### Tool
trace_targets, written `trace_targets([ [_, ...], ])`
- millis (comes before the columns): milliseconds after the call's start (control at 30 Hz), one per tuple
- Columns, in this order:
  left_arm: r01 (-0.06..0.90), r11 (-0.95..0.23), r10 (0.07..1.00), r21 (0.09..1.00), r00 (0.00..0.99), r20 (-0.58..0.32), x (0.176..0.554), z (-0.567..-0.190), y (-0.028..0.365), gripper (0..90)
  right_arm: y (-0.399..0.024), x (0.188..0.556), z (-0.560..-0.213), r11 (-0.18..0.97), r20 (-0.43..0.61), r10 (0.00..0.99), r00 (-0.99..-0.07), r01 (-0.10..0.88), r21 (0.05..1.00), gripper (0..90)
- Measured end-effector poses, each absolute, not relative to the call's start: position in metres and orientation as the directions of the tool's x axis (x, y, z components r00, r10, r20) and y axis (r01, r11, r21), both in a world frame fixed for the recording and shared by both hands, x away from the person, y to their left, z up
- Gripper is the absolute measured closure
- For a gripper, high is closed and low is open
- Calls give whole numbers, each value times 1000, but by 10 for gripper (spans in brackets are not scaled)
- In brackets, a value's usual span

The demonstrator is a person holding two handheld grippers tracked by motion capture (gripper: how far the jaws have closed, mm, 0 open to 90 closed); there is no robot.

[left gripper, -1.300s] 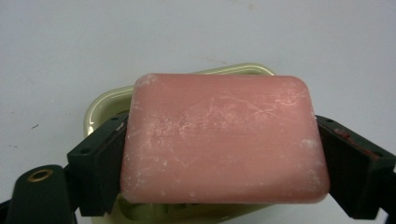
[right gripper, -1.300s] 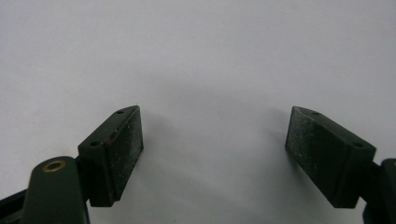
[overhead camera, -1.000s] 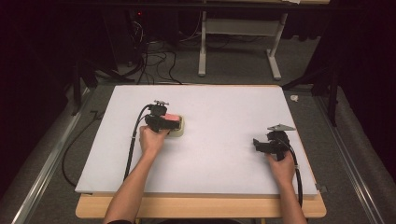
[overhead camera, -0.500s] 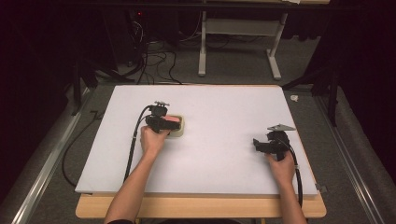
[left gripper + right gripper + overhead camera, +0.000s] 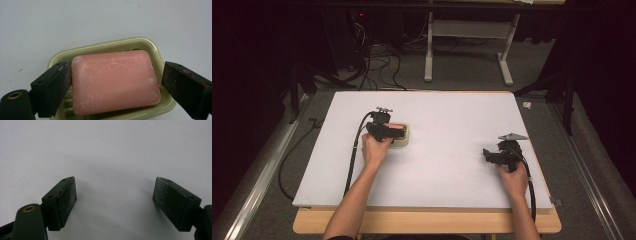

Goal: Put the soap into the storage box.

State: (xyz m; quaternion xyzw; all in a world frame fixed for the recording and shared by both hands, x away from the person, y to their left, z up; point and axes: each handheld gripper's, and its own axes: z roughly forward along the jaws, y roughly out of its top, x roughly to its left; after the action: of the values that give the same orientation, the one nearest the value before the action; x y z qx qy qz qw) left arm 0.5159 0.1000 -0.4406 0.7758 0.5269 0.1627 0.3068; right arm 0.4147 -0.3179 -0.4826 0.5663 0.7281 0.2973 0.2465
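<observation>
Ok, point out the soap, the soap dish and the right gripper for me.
soap [image 5: 113, 81]: left gripper view, middle of its pink top face.
soap dish [image 5: 136, 42]: left gripper view, far rim.
right gripper [image 5: 113, 198]: right gripper view, midway between its open fingers.

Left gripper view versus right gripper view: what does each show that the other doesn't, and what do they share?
The left gripper view shows a pink rectangular bar of soap lying in a pale yellow plastic soap dish, with the left gripper straddling the bar; one jaw looks against its end, the other stands apart. The right gripper view has the right gripper with nothing between its jaws. Both share the white table surface and open black jaws.
</observation>
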Motion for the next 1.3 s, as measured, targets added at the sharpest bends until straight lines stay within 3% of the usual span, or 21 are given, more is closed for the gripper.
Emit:
trace_targets([
  [433,691,-262,904,674,420,-79,510,-431,102,85,-318,415,-483,182,-22,971,-237,678,712,197],
  [1300,651,-247,890,717,445,-97,491,-416,115,142,-318,415,-483,182,-22,971,-237,678,712,197],
])
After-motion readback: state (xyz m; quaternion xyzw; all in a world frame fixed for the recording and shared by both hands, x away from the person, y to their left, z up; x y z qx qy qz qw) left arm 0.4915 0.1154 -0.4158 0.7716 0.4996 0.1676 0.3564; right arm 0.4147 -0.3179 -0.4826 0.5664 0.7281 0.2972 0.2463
